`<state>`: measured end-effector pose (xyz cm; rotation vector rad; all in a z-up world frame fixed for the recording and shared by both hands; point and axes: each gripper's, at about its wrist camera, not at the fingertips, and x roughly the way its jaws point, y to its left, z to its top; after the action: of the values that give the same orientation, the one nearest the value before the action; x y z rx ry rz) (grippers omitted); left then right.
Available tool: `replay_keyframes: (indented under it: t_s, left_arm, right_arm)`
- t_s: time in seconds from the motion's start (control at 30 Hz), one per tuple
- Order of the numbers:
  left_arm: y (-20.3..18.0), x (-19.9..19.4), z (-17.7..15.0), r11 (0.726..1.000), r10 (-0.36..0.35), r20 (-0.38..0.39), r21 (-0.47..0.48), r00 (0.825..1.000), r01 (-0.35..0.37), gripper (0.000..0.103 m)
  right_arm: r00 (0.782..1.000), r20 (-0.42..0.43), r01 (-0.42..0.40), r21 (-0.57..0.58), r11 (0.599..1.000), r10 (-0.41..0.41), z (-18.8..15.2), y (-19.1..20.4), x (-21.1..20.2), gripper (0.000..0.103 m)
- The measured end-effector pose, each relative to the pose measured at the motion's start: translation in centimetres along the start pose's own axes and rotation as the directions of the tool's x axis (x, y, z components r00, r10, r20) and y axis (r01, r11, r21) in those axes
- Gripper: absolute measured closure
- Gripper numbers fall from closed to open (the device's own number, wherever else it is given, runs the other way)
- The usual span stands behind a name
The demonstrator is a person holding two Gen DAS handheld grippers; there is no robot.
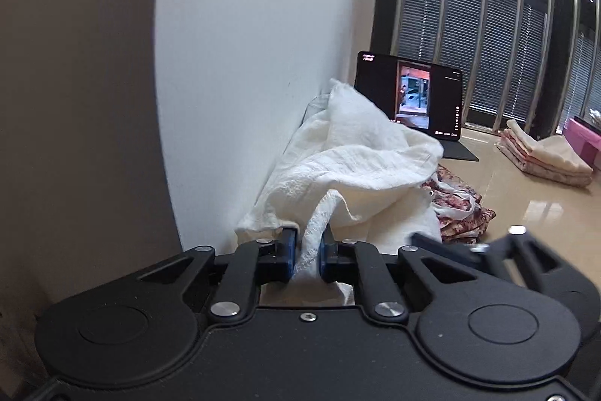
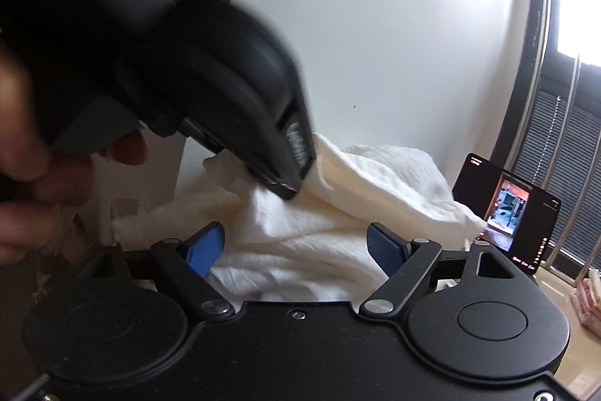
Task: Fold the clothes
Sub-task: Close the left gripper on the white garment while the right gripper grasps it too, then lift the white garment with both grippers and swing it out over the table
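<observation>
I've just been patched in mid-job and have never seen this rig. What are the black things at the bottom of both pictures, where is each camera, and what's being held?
There is no robot arm here: a person carries a hand-held two-finger gripper in each hand, and a fisheye camera on each looks forward along its fingers. One picture is from the left gripper, whose blue pads pinch a fold of the white cloth. The other is from the right gripper, whose jaws stand open with the same cloth just ahead, not pinched. The big blurred black shape in that view is the left gripper and the person's hand. On the glossy floor lie a patterned red garment, a tablet showing video, and a stack of folded clothes.
</observation>
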<state>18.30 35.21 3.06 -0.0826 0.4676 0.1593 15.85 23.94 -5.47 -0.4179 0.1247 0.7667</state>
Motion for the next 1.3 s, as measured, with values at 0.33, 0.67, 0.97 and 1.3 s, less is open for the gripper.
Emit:
replay_keyframes:
  t_s: [0.33,0.67,0.97,1.3]
  left_arm:
    - [-3.8,-4.6,5.4,0.990,-0.139,0.157,0.034,0.978,0.135,0.097]
    - [-15.6,-2.8,16.0,0.962,-0.274,0.278,0.078,0.921,0.262,0.097]
    - [-28.7,-9.0,22.4,0.872,-0.472,0.510,0.147,0.719,0.468,0.097]
    - [-32.1,-3.6,1.7,0.813,-0.578,0.073,0.143,0.813,0.565,0.097]
  right_arm:
    - [0.999,-0.018,0.036,0.112,0.993,-0.034,1.2,-4.0,0.6,0.101]
    - [0.944,0.085,0.299,0.194,0.934,-0.320,6.4,-22.0,-6.4,0.103]
    - [0.785,0.252,0.585,0.002,0.811,-0.566,14.8,-36.6,-19.7,0.102]
    - [0.888,-0.101,0.416,-0.242,0.877,-0.449,-3.1,-30.0,-26.1,0.101]
